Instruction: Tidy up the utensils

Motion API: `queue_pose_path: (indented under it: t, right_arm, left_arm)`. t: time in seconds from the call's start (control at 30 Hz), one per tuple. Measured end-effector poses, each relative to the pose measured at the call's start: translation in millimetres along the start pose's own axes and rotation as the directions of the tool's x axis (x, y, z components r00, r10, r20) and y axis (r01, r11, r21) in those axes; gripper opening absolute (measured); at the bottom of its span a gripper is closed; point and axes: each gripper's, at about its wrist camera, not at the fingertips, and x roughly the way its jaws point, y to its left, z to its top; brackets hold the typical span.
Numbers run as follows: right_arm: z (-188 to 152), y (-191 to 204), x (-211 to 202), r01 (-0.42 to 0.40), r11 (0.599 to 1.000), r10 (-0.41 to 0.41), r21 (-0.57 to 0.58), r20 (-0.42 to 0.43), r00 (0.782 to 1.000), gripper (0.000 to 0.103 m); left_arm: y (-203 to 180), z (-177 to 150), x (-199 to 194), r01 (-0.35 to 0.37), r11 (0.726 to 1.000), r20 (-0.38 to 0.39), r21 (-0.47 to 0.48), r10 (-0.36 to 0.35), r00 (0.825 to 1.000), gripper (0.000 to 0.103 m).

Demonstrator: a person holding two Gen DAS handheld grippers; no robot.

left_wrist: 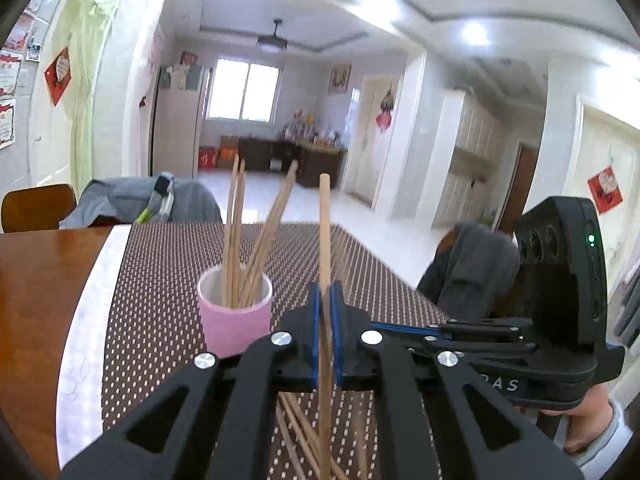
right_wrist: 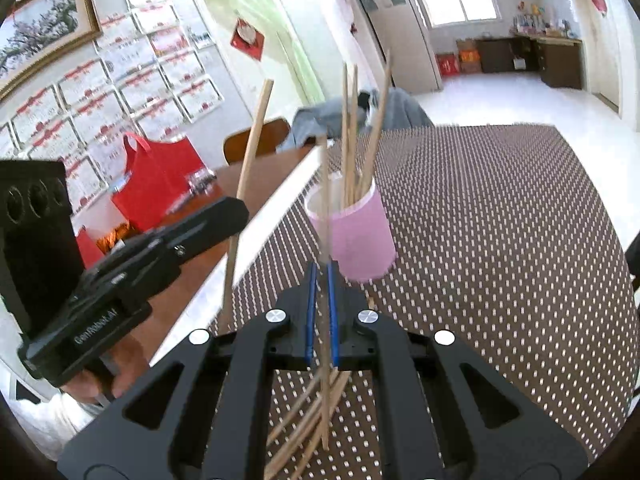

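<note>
1. While both tongs have a stick pinched, you're basically at the carry-and-drop stage, so don't rush it. The left tongs (left_wrist: pixel 327 332) are clamped tight on one wooden chopstick (left_wrist: pixel 325 240) that stands nearly upright between the blue pads. The right tongs (right_wrist: pixel 322 320) are closed the same way on their own chopstick (right_wrist: pixel 325 216), also close to vertical.

2. Target is the pink cup (left_wrist: pixel 235 312), sitting on the dotted brown mat (left_wrist: pixel 152 280) on the bench (left_wrist: pixel 40 280), just ahead of both tongs. It already holds several sticks (left_wrist: pixel 236 232) that fan out, so the free space looks like it's on the near side of the rim.

3. I'd send one in at a time. Two tongs over one small cup is asking for a bump, and that cup looks light enough to tip.

4. Get the bottom tip over the opening first, then lower it before letting go. Dropping from high probably bounces it back out.

5. Keep the stick upright so it slides past the leaning ones instead of levering them.

6. Loose chopsticks (right_wrist: pixel 316 420) lie in a pile on the mat right under the tongs, so plenty left to do.
</note>
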Motion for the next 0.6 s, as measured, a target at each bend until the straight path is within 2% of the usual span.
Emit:
queue_pose_path:
  t: [0.17,0.2,0.3,0.37,0.43,0.6]
  right_arm:
    - [21,8,-7,-0.002,1.000,0.004,-0.021,0.101,0.995,0.006]
    - [24,12,-3,0.007,1.000,-0.004,-0.023,0.096,0.995,0.006]
    - [26,8,15,0.040,0.999,-0.039,-0.016,0.035,0.999,0.006]
    - [23,5,28,0.141,0.989,-0.142,-0.045,-0.003,0.990,0.007]
    - [17,-10,53,0.153,0.988,-0.152,0.002,-0.109,0.982,0.007]
    - [-1,-20,97,0.196,0.980,-0.184,0.022,-0.253,0.950,0.008]
  left_arm:
    - [11,17,-2,0.021,0.999,0.091,-0.049,-0.016,0.996,0.006]
    - [13,20,0,0.017,0.999,0.093,-0.052,-0.012,0.996,0.006]
    - [23,23,10,-0.011,0.997,0.053,-0.077,0.015,0.998,0.006]
    - [31,20,17,-0.038,0.995,0.007,-0.092,0.039,0.999,0.006]
    - [39,15,24,-0.073,0.991,-0.032,-0.109,0.070,0.997,0.006]
    - [50,9,33,-0.123,0.986,-0.076,-0.110,0.115,0.990,0.006]
